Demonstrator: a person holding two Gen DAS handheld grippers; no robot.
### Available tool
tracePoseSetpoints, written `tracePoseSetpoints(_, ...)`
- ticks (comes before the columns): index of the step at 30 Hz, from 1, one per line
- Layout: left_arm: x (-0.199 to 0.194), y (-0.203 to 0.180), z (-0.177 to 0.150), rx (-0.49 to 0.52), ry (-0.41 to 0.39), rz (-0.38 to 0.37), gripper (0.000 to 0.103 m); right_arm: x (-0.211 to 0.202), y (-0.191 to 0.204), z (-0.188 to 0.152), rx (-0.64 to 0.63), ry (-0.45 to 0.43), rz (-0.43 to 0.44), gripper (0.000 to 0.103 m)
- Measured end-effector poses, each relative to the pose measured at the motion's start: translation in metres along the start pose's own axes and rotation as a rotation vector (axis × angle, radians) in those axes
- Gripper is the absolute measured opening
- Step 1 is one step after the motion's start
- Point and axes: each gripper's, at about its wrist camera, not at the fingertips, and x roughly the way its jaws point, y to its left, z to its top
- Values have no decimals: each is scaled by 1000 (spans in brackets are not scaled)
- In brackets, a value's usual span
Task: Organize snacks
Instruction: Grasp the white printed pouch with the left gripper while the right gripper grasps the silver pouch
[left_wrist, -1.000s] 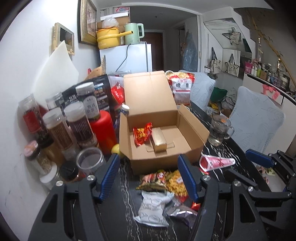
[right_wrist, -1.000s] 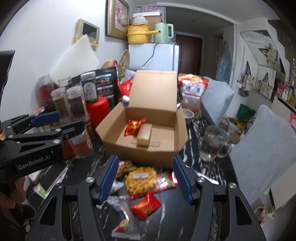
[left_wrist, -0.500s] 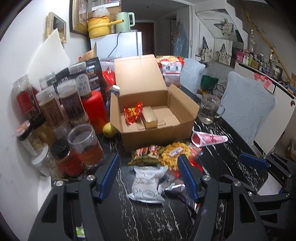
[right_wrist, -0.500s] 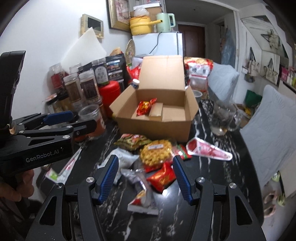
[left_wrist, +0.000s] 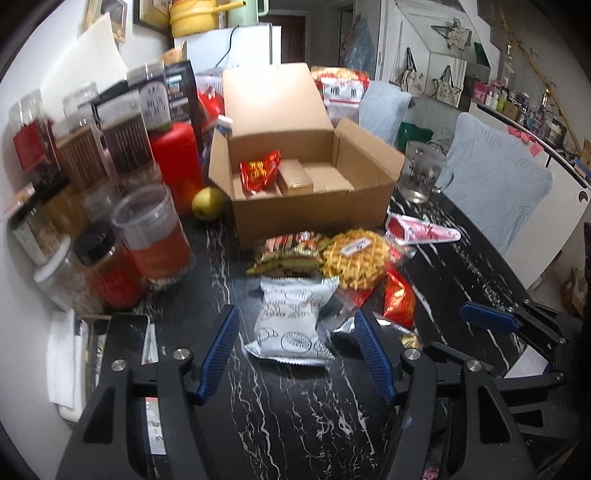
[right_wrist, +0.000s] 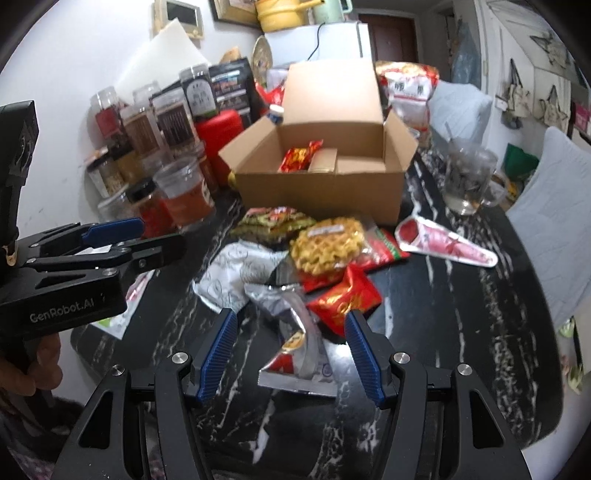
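Observation:
A heap of snack packets lies on the black marbled table in front of an open cardboard box (left_wrist: 306, 210) (right_wrist: 317, 192). The box holds a red packet (left_wrist: 258, 171) and a gold carton (left_wrist: 295, 181). My left gripper (left_wrist: 296, 312) is open, hovering just above a white packet (left_wrist: 291, 332). My right gripper (right_wrist: 290, 314) is open too, over a crumpled silver packet (right_wrist: 295, 343), with a red packet (right_wrist: 343, 299) by its right finger. Behind them lie a waffle pack (left_wrist: 354, 258) (right_wrist: 325, 247), a green-and-red packet (left_wrist: 288, 254) and a cone-shaped red-and-white packet (right_wrist: 443, 243). Nothing is gripped.
Several jars (left_wrist: 92, 166) and a red canister (left_wrist: 177, 155) crowd the left wall. A yellow-green fruit (left_wrist: 208, 203) sits beside the box. A glass mug (right_wrist: 469, 181) stands to the right. A phone (left_wrist: 125, 332) and papers lie at the near left. Cushioned chairs (left_wrist: 495, 177) line the table's right edge.
Both grippers have sunk toward the table and tipped downward, so the snack heap now lies between their fingers and the box sits higher in view. Neither gripper's opening has changed.

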Motion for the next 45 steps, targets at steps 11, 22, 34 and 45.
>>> tracePoseSetpoints(11,29,19,-13,-78,68,-40,64,54,-10,-7,5,146,28,61)
tracePoseSetpoints(22,47,28,-14,-96,101,-79,64,91,-1,-10,-34,226,1,60)
tracePoseSetpoints(34,68,24,-9,-79,133,-101,64,70,-8,-12,-43,180,13,36)
tracePoseSetpoints(45,107,15,-9,-48,196,-52,64,41,-15,-10,-32,136,6,36)
